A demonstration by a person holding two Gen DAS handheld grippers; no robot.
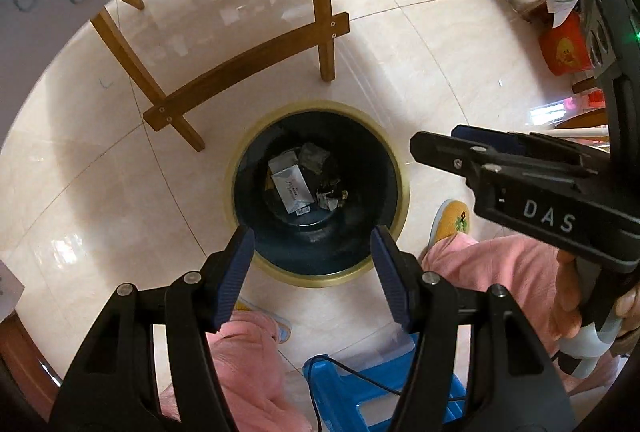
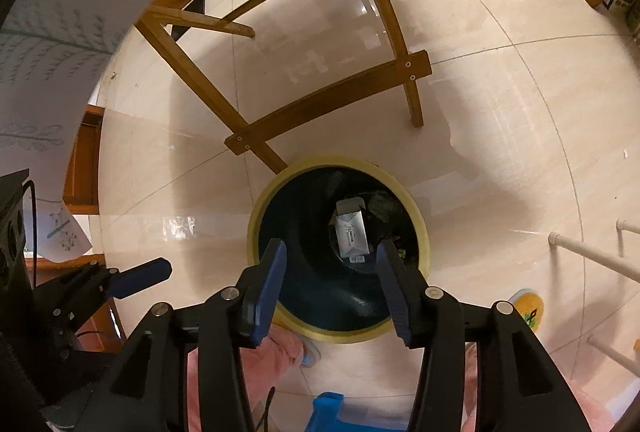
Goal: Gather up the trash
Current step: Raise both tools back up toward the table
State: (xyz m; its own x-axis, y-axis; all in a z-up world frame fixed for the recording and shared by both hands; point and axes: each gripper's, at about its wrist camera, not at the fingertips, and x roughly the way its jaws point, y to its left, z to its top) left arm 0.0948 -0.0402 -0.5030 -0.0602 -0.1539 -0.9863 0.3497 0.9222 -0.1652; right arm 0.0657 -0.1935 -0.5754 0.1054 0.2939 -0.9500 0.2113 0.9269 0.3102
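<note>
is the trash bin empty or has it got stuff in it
Not empty: the bin holds a white packet and dark scraps at its bottom.

Bright, even indoor light. Glare patches on the glossy cream tiled floor (image 1: 240,12); soft shadows beneath the wooden table frame (image 2: 320,104). Strong fisheye curvature, dark corners, sharp centre.

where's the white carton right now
The white carton lies at the bottom of the bin, in the middle of both wrist views, with dark wrappers beside it.
</note>
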